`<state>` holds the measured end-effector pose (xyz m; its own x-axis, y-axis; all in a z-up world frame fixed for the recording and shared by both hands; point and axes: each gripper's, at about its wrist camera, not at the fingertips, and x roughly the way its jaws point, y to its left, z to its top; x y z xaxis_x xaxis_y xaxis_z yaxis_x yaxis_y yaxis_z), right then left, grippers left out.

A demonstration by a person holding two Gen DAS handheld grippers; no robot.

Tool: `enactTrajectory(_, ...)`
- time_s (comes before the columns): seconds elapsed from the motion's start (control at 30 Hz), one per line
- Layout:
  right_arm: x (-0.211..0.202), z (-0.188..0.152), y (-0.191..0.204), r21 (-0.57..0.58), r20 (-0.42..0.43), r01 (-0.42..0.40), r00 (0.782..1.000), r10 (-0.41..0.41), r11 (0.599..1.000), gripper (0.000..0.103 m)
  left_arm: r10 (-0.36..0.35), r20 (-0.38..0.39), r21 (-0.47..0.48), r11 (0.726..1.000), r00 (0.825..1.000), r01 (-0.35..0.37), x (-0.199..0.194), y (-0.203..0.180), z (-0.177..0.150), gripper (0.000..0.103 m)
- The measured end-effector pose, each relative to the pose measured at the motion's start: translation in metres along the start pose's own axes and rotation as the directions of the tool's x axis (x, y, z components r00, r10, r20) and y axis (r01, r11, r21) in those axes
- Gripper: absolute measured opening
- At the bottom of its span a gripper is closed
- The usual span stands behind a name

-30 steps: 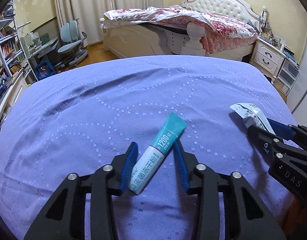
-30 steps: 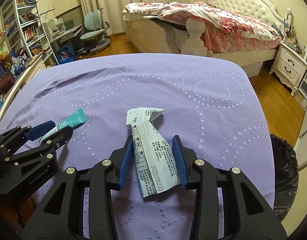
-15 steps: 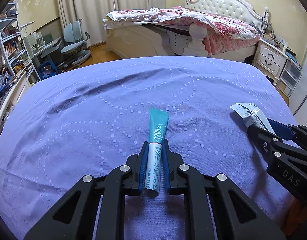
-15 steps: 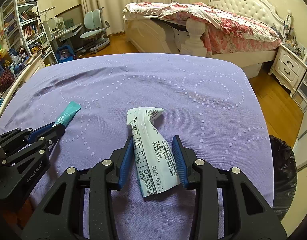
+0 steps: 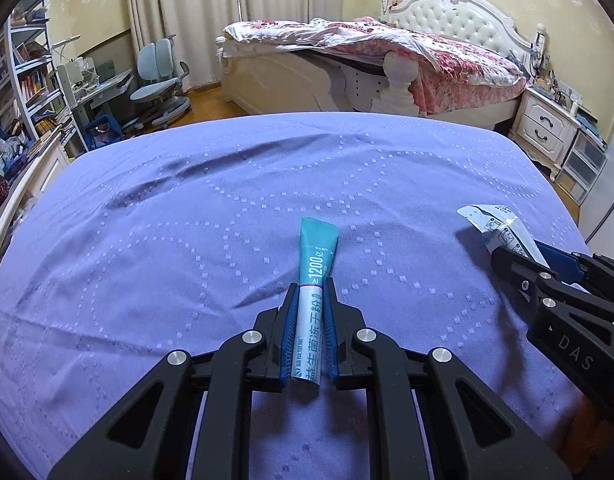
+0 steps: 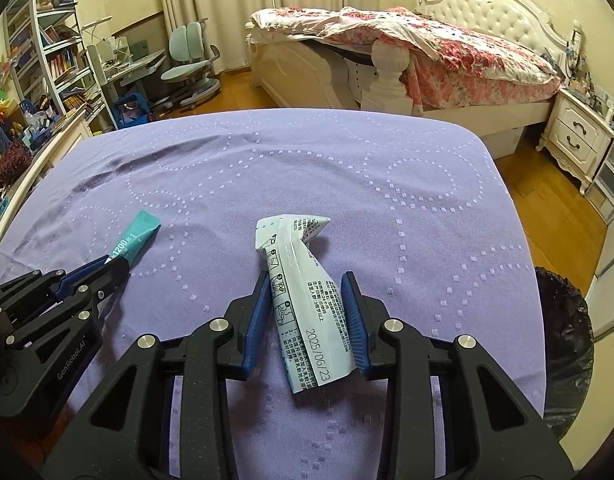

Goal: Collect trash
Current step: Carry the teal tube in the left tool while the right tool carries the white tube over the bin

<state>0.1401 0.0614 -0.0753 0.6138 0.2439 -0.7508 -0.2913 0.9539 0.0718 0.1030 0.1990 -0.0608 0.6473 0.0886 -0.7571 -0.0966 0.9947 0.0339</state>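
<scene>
My left gripper (image 5: 310,294) is shut on a teal and white sachet (image 5: 313,300), which points forward over the purple tablecloth (image 5: 187,220). The sachet also shows in the right wrist view (image 6: 135,240), held by the left gripper (image 6: 111,266). My right gripper (image 6: 307,292) is shut on a crumpled pale green and white packet (image 6: 307,312) with printed text. The packet's tip shows in the left wrist view (image 5: 495,224), sticking out of the right gripper (image 5: 523,258).
A bin with a black bag (image 6: 567,340) stands on the floor off the table's right edge. Beyond the table are a bed (image 5: 387,56), a nightstand (image 5: 547,128), desk chairs (image 5: 159,84) and bookshelves (image 5: 23,80).
My left gripper has closed on the sachet, turning it from a slant to straight ahead. The right gripper has kept its hold on the packet.
</scene>
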Motion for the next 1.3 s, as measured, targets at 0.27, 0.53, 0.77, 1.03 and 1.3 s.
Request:
enactTrajectory(0.27,-0.015,-0.015,-0.004,-0.004,0.003,-0.003,1.0,0.003,1.0,0.034,-0.007,0.006,-0.022,1.0,1.0,0.007,-0.013,-0.003,-0.014,0.014)
enactTrajectory(0.53,-0.033,-0.033,-0.006,0.002,0.011,-0.007,1.0,0.007,1.0,0.034,-0.027,0.031,-0.027,0.999,0.999,0.028,-0.032,-0.013,-0.023,0.014)
enactTrajectory(0.77,-0.055,-0.051,-0.016,0.016,0.032,-0.002,0.999,0.002,1.0,0.034,-0.054,0.059,-0.034,0.998,0.997,0.056,-0.051,-0.026,-0.032,0.014)
enactTrajectory(1.03,-0.095,-0.075,-0.041,0.067,0.087,0.045,0.995,-0.051,0.997,0.034,-0.105,0.095,0.006,0.994,0.99,0.105,-0.072,-0.058,-0.039,0.014)
enactTrajectory(1.3,-0.125,-0.091,-0.083,0.139,0.136,0.153,0.976,-0.172,0.978,0.034,-0.183,0.137,0.093,0.981,0.973,0.172,-0.089,-0.108,-0.031,0.014)
